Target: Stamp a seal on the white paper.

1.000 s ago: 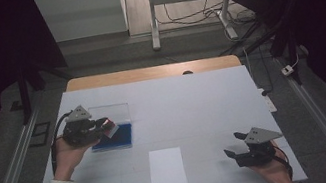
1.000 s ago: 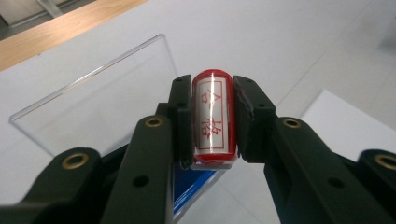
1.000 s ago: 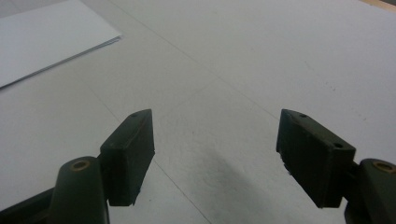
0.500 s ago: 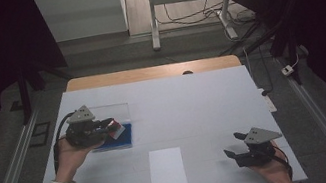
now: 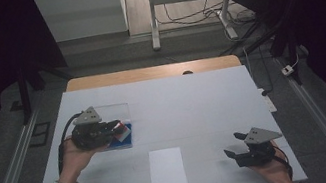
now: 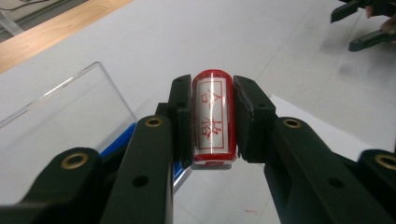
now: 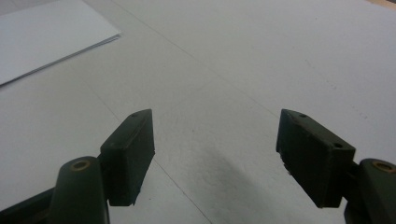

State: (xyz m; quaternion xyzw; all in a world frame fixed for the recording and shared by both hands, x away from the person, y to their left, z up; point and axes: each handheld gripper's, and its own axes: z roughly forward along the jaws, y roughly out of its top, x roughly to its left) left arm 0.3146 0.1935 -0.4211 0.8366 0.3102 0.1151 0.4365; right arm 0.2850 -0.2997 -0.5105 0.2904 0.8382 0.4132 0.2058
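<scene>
The stamp (image 6: 213,116) is gripped by the left gripper (image 6: 213,122) at frame centre; the paper (image 5: 167,172) is not yet stamped. The right gripper (image 7: 215,156) is held open, empty.

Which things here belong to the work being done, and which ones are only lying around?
Belonging to the work:
- red stamp, clamped in the left claw
- clear box with blue base
- white paper sheet

Only lying around:
- right claw, open, holding nothing
- cables on the floor
</scene>
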